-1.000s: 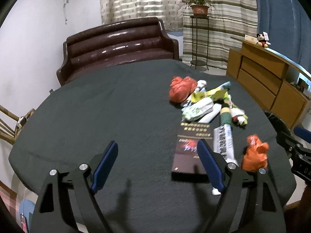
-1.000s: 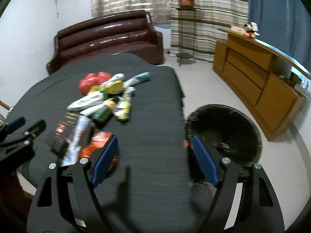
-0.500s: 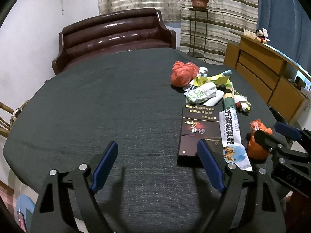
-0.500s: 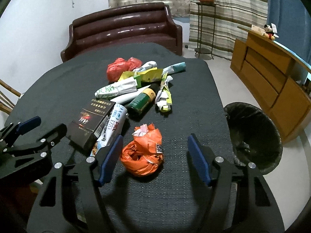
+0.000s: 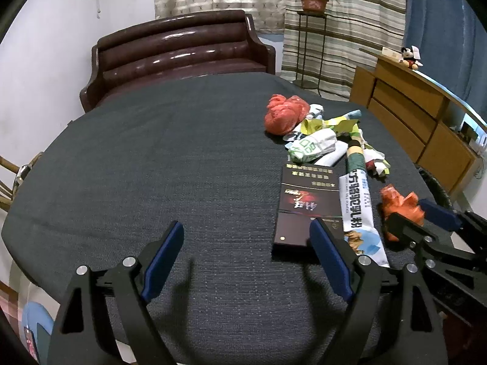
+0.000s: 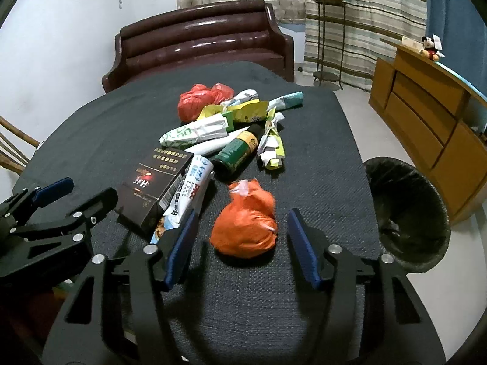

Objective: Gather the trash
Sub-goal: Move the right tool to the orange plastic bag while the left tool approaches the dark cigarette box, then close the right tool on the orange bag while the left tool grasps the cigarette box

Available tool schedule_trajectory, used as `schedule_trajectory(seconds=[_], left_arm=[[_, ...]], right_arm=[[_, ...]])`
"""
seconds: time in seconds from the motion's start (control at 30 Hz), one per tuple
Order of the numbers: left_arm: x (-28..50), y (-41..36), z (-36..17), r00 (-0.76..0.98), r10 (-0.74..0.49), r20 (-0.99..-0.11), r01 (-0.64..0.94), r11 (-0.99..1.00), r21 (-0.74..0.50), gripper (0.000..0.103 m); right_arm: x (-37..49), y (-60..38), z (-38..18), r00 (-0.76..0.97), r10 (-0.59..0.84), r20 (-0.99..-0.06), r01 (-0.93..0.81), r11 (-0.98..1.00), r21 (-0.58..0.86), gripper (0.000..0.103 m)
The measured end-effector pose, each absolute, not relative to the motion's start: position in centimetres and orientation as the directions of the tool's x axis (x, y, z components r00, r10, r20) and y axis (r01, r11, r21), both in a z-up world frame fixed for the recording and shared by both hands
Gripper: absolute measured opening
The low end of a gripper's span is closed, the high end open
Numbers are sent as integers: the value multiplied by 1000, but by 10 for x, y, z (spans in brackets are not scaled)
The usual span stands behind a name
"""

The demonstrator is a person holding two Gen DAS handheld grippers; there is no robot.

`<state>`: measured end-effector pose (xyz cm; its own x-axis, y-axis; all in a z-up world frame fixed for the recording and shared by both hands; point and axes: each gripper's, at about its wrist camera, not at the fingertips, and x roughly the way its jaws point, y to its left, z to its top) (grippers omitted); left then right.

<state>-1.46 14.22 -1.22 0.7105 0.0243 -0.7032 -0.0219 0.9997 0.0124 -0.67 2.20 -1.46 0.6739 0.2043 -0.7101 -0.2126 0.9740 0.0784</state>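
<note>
Trash lies on a dark round table. An orange crumpled bag lies between the open fingers of my right gripper, not gripped; it also shows in the left wrist view. Behind it lie a dark box, a white printed packet, a green bottle, wrappers and a red bag. My left gripper is open and empty over bare cloth, left of the dark box. A black-lined trash bin stands on the floor right of the table.
A brown leather sofa stands behind the table. A wooden sideboard runs along the right wall, with a plant stand by the curtains. A wooden chair is at the left.
My right gripper swung left from the bin side to the orange bag and closed in until the bag sits between its fingers. My left gripper drew a little closer to the table.
</note>
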Motion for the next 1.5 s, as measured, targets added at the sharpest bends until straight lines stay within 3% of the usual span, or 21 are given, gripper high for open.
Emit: schedule_trajectory(seconds=[0.03,0.43,0.87,0.9,0.93,1.03,1.5], left_arm=[[-15,141,-12,712,21,-702,-15,1000,15,82],[-6,117,-10,715,-35,-698,52,999,3,84],[27,116,-32,639,-81,-765,70,996,-47,84],[26,116,-33,640,-87,-763,73,996,-53,79],[25,117,-33,640,-104,-762,84,994,-65,68],[22,120,-34,642,-144,-753,105,989,-100,55],[1,134,-18,698,-123,-705,78,992,-96,55]], right_arm=[[-6,23,-16,670,208,-713,-217,973,79,42],[-4,6,-13,683,198,-703,-176,979,105,41],[-4,-5,-17,684,200,-701,-163,979,120,41],[-4,-4,-17,684,200,-701,-163,979,120,41],[-4,-4,-17,685,199,-701,-164,979,119,41],[-4,-4,-17,687,199,-699,-166,979,115,41],[-9,-7,-9,714,199,-671,-160,980,121,40]])
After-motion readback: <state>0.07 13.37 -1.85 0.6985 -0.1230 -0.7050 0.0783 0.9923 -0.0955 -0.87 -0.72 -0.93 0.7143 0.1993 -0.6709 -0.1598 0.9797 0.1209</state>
